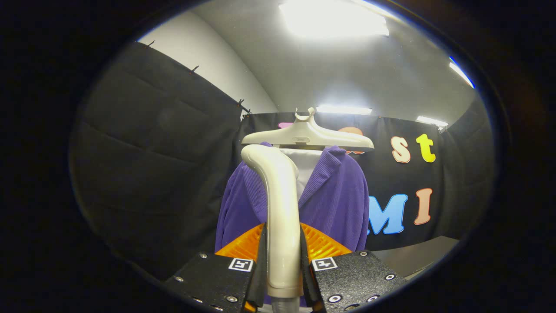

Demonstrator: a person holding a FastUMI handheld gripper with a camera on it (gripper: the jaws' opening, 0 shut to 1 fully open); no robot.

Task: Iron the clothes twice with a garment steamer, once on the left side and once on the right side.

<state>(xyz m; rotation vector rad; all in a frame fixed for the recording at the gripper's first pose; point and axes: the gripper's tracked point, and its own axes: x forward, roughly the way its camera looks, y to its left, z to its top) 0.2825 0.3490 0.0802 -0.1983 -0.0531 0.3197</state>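
While ceiling lights (334,19) glare above the black booth wall (156,143), the steamer handle (280,208) is clamped by the gripper (282,269) before the purple garment (339,200).

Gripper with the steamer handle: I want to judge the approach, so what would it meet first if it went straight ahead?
The gripper, shut on the cream steamer handle, would probably first press the steamer's head against the purple ribbed jacket under the cream hanger; depth is unclear.

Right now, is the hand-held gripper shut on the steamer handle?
Shut: the hand-held gripper has both fingers pressed against the upright steamer handle between them.
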